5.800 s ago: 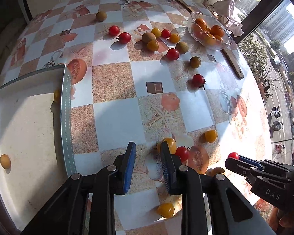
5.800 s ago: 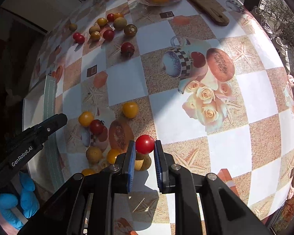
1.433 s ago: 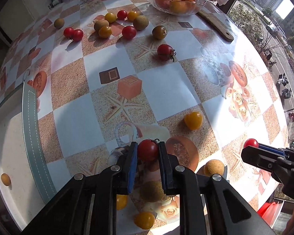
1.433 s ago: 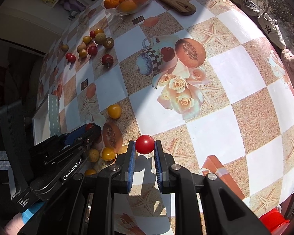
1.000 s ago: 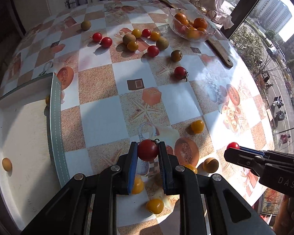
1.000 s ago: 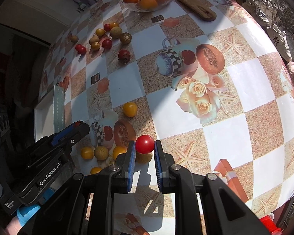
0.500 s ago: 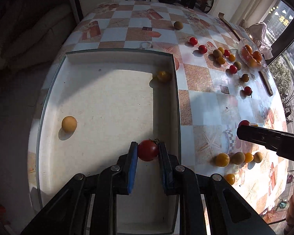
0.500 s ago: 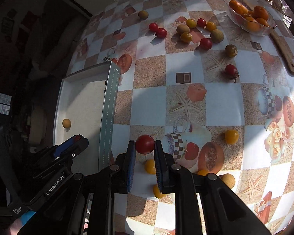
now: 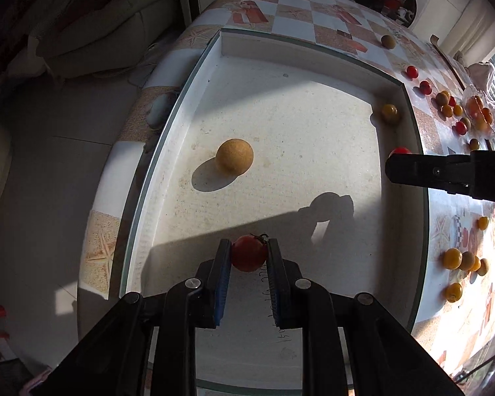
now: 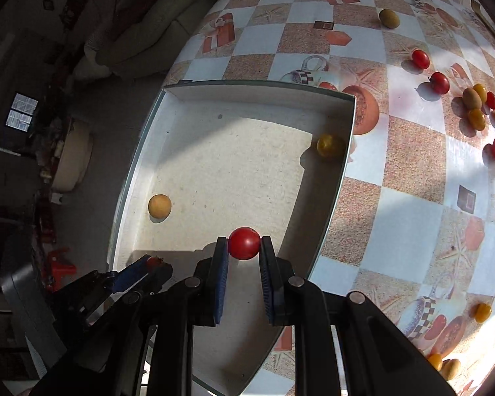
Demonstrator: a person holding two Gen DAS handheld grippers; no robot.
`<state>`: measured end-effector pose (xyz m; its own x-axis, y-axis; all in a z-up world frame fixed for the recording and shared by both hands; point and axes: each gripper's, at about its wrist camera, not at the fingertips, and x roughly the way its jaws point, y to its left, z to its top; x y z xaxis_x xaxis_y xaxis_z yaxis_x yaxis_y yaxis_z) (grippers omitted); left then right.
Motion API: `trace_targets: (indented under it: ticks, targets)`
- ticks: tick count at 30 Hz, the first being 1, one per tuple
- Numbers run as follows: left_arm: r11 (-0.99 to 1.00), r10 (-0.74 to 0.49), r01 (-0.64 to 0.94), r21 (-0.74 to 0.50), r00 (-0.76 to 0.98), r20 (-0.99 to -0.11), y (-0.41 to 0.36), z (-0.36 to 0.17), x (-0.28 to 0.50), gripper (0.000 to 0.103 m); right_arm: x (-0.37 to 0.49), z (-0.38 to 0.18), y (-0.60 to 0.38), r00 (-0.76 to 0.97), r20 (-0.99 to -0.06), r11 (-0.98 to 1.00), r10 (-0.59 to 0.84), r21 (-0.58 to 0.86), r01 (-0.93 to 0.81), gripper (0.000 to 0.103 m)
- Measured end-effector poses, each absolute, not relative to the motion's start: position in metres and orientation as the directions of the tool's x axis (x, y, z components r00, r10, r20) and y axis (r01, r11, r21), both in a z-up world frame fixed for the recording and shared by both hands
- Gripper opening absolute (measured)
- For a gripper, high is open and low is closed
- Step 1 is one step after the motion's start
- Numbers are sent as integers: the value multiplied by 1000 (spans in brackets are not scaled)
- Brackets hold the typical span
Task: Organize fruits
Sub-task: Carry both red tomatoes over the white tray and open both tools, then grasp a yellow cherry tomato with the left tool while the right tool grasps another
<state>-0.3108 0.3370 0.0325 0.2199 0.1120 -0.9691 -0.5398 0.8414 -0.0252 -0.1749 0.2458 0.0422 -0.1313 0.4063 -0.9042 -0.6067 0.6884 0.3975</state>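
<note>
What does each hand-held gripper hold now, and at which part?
Each holds a red tomato by its sides: left hand-held gripper one with a stem, right hand-held gripper a smooth one.

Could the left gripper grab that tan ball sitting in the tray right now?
Probably not yet. The left gripper is shut on a red tomato, so its jaws are full. The path itself looks free: the tan ball lies alone on the tray floor ahead, with nothing between.
</note>
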Motion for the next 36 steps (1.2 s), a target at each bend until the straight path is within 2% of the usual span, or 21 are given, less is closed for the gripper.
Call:
trace_targets:
  ticks: [9, 10, 11, 13, 14, 17, 19, 20, 21, 23, 31, 36]
  targets:
    - [860, 118, -511, -7, 213, -970, 335, 27, -310, 23, -172, 26, 263, -117, -928, 704, 354, 347, -620, 21]
    - [863, 126, -506, 2, 210, -970, 334, 27, -309, 27, -171, 25, 264, -113, -930, 704, 349, 340, -623, 21]
    - [865, 137, -501, 16, 207, -969, 334, 27, -308, 32, -171, 23, 266, -109, -933, 705, 342, 332, -627, 22]
    - [866, 156, -499, 33, 207, -966, 333, 28, -308, 85, -170, 18, 268, -105, -939, 711, 326, 317, -628, 22]
    - [864, 179, -501, 48, 218, -959, 333, 30, -307, 91, -169, 16, 269, -106, -941, 713, 321, 314, -627, 22]
    - [872, 189, -486, 63, 214, -958, 332, 31, -305, 91, -168, 14, 271, -103, -944, 718, 312, 305, -625, 23]
    - [872, 179, -485, 65, 193, -965, 332, 25, -303, 91, -168, 14, 271, -110, -940, 716, 323, 319, -621, 31]
    - [874, 175, -481, 66, 186, -967, 331, 23, -302, 91, -167, 14, 272, -119, -935, 714, 333, 332, -617, 46]
    - [876, 174, -477, 69, 179, -968, 330, 21, -302, 91, -167, 14, 274, -126, -931, 713, 343, 345, -610, 68]
    - [881, 172, -467, 74, 172, -970, 328, 21, -301, 91, -165, 19, 274, -129, -920, 711, 370, 370, -598, 75]
    - [913, 162, -403, 66, 210, -964, 307, 39, -291, 91, -158, 47, 236, -89, -891, 724, 445, 416, -550, 78]
    - [945, 136, -325, 48, 254, -958, 280, 57, -277, 91, -154, 65, 188, -24, -901, 762, 433, 380, -525, 78]
